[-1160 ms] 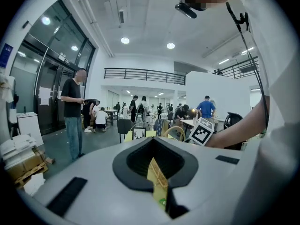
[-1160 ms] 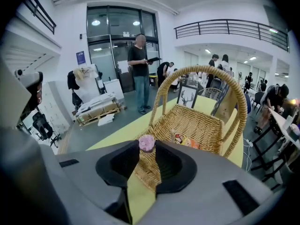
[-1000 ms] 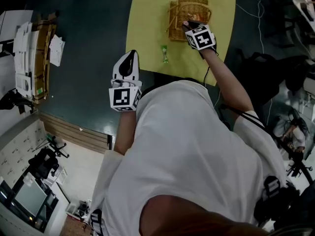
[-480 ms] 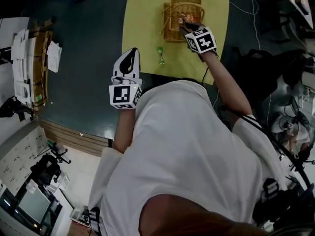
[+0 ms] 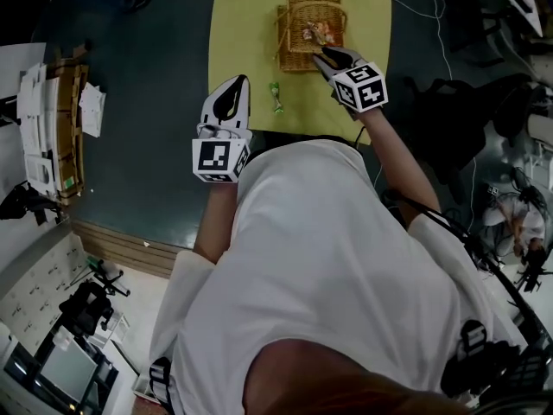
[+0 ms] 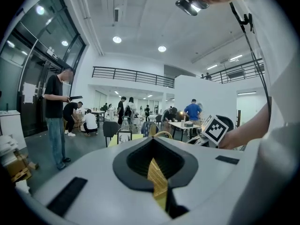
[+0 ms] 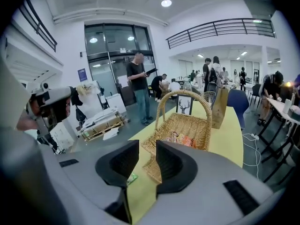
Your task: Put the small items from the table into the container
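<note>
Yellow table stands on a dark floor in a big bright hall, with people standing and sitting in the background of both gripper views. A wicker basket with a hoop handle sits toward the table's far edge, and a few orange and red wrapped snacks lie inside it. A small green packet lies alone on the table close to the near edge, apart from the basket.

The right gripper hangs at the basket's near right corner. Its jaws stand apart, released, with nothing between them; through the gap its own view shows the basket and bare tabletop, and the green packet shows just beside one jaw.

The left gripper is off the table's left edge, over the floor, level with the green packet. Its jaws are clenched together, and I can make out nothing held in them
</note>
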Demonstrator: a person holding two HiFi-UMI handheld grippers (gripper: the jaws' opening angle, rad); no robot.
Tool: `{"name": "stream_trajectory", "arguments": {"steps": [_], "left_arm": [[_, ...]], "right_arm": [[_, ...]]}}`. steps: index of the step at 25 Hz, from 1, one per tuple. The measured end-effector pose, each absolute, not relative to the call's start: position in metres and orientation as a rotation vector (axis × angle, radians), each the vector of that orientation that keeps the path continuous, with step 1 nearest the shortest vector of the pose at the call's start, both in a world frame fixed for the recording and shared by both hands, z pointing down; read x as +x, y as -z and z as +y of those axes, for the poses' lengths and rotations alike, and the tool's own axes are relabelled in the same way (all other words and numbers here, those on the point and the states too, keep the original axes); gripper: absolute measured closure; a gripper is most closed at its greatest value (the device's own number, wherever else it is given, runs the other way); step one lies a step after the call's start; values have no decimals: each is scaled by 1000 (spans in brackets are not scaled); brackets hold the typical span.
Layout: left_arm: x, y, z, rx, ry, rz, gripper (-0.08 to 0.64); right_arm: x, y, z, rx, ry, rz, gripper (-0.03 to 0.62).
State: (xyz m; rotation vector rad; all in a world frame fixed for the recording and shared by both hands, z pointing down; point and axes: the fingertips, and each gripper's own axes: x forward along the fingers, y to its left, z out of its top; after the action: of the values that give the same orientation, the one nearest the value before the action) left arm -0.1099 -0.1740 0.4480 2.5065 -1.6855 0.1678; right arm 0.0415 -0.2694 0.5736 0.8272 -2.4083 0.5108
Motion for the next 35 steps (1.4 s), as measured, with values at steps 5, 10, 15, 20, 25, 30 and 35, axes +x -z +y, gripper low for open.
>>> {"name": "stream_trajectory", "arguments": {"steps": [5, 10, 15, 20, 25, 30, 35], "left_arm": [[-102, -445, -180, 2528, -165, -1662, 552], [-97, -445, -180, 2528, -128, -1658, 552], [-100, -456, -180, 2499, -145, -1659, 552], [-112, -456, -168, 2465, -170, -1670, 552], [-137, -452, -155, 2420, -206, -1682, 552], [-163, -439, -134, 2363, -240, -1715, 552], [-182, -478, -120, 2307, -312, -1742, 552]], "right_arm": [[42, -558, -261, 834, -498, -2455, 472], [45, -555, -255, 837, -496, -2458, 472], [40, -566, -250, 812, -516, -2455, 472], [22, -589, -230, 754, -570, -2440, 472], [-9, -651, -203, 694, -624, -2344, 472], [-30, -720, -167, 698, -753, -2180, 472], [-42, -794, -148, 673, -846, -2080, 471]]}}
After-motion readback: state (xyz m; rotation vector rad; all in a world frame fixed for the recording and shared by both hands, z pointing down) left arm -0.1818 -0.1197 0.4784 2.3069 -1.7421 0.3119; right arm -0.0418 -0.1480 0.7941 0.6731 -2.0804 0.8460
